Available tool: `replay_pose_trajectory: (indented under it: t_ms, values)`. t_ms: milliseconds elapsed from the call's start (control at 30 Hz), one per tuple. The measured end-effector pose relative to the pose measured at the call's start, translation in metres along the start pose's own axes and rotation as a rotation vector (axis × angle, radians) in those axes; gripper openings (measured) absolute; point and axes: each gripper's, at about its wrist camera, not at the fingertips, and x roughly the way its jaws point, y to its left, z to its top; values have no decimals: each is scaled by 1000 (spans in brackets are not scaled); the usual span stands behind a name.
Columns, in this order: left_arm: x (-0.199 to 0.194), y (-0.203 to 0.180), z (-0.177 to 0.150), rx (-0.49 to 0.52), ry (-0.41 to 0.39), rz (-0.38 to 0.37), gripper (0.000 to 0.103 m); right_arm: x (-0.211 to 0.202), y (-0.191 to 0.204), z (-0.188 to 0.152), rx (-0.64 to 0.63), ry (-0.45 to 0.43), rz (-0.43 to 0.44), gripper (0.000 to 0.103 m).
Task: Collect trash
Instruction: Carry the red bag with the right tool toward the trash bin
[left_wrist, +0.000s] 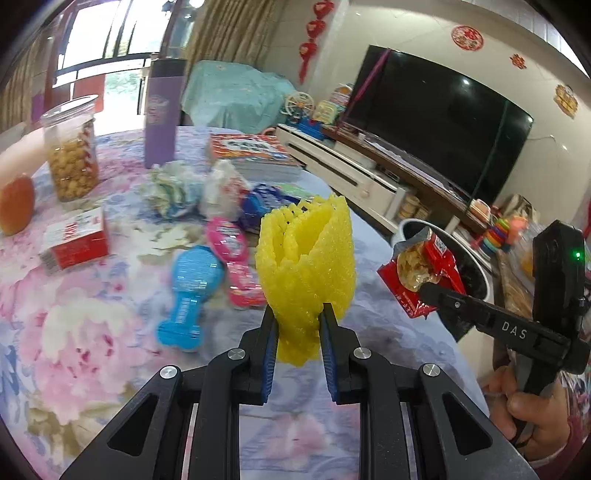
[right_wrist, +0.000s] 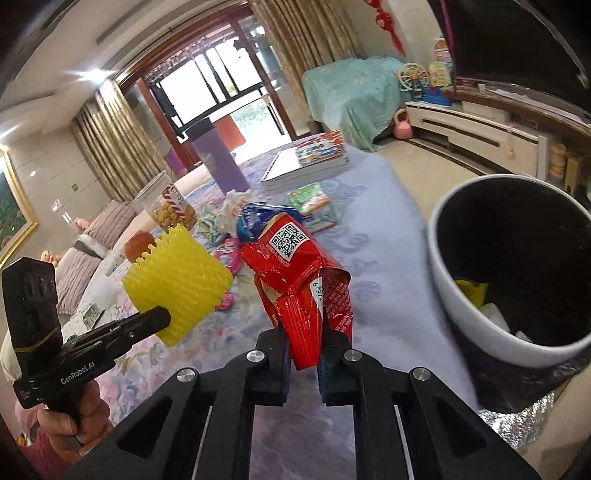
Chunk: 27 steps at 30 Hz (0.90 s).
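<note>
Left wrist: left claw (left_wrist: 297, 314) pinches yellow foam net (left_wrist: 306, 266); right claw (right_wrist: 304, 332) clamps crumpled red wrapper (right_wrist: 299, 273).

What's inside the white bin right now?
In the right wrist view, the white bin has a dark lining and holds a yellow scrap and a white crumpled piece near its wall. The near rim hides the bottom, so anything deeper is unseen.

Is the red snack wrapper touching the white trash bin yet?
Apart. The right wrist view shows the red snack wrapper in the right gripper, with tablecloth showing between it and the white trash bin.
</note>
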Motion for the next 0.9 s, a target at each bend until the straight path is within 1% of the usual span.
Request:
replay_pose_trajectory:
  t_ms: [433, 900]
  values:
    - [22, -54, 7, 80, 27, -54, 20, -30, -40, -1, 64, -49, -59, 11]
    - [52, -94, 20, 139, 43, -101, 21, -63, -83, -3, 120, -93, -139, 11]
